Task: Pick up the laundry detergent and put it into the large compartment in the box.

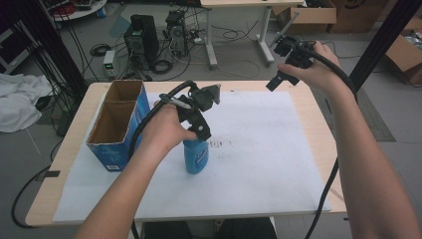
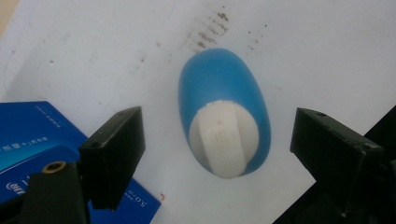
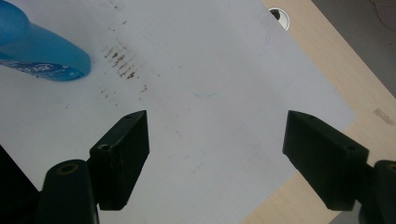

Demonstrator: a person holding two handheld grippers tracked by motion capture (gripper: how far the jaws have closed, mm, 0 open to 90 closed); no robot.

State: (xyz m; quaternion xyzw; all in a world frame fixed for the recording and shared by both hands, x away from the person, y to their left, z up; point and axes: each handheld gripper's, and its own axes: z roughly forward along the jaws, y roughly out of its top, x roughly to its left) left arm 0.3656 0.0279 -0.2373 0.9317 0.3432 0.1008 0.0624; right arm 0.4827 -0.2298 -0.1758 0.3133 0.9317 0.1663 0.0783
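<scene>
A blue bottle (image 1: pixel 196 157) with a white cap (image 2: pixel 224 137) stands upright on the white sheet (image 1: pixel 259 149) in the middle of the table. My left gripper (image 2: pixel 217 154) hovers right above it and looks straight down. It is open, one jaw on each side of the cap and clear of it. In the high view the left gripper (image 1: pixel 200 130) sits at the bottle's top. My right gripper (image 1: pixel 276 82) is raised over the far right part of the table, open and empty. Its own view shows the bottle (image 3: pixel 39 53) at the upper left.
An open blue cardboard box (image 1: pixel 118 122) with two compartments stands at the left of the sheet, close to the bottle; its corner (image 2: pixel 51 154) lies under my left jaw. Brown smudges (image 3: pixel 119 58) mark the sheet. The bare wooden table edge (image 3: pixel 345 84) runs along the right.
</scene>
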